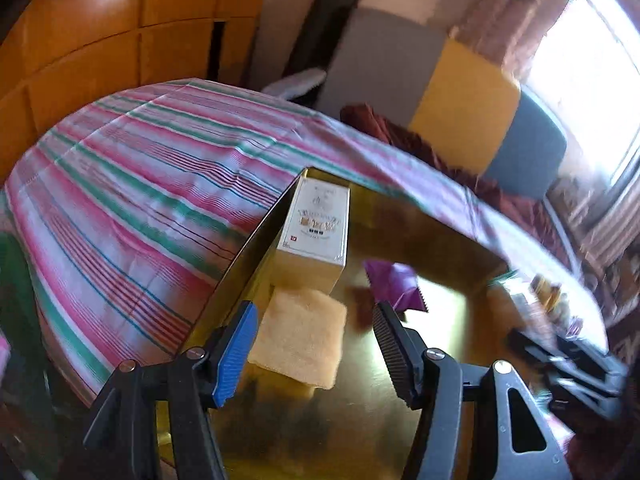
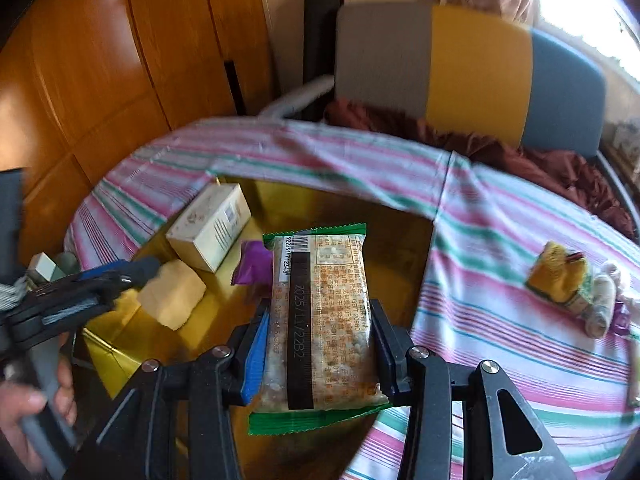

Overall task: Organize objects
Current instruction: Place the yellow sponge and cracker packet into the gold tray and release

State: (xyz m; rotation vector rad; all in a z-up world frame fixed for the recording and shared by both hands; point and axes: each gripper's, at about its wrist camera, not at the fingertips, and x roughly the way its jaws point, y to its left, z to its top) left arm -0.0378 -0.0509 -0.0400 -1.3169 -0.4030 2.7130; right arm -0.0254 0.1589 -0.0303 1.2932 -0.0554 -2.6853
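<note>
A shiny gold tray (image 1: 404, 224) (image 2: 400, 248) lies on the striped bedsheet. In it are a cream carton (image 1: 316, 232) (image 2: 208, 228), a pale yellow sponge (image 1: 300, 340) (image 2: 172, 294) and a small purple packet (image 1: 396, 286) (image 2: 252, 262). My left gripper (image 1: 314, 318) hangs open just above the sponge, its pads clear of it; in the right wrist view the left gripper (image 2: 132, 272) shows from the side, by the sponge's left edge. My right gripper (image 2: 320, 312) is shut on a long snack packet (image 2: 320, 320) with green ends, held over the tray. Blurred at the left wrist view's right edge is the right gripper (image 1: 568, 360).
Several more small items, among them a yellow packet (image 2: 558, 276), lie on the bedsheet (image 2: 500, 320) right of the tray. A person's hand (image 2: 32, 404) holds the left gripper's handle. Wooden cupboard doors (image 2: 100, 60) stand at the left, a grey, yellow and blue headboard (image 2: 472, 72) and a dark red blanket (image 2: 540, 168) behind.
</note>
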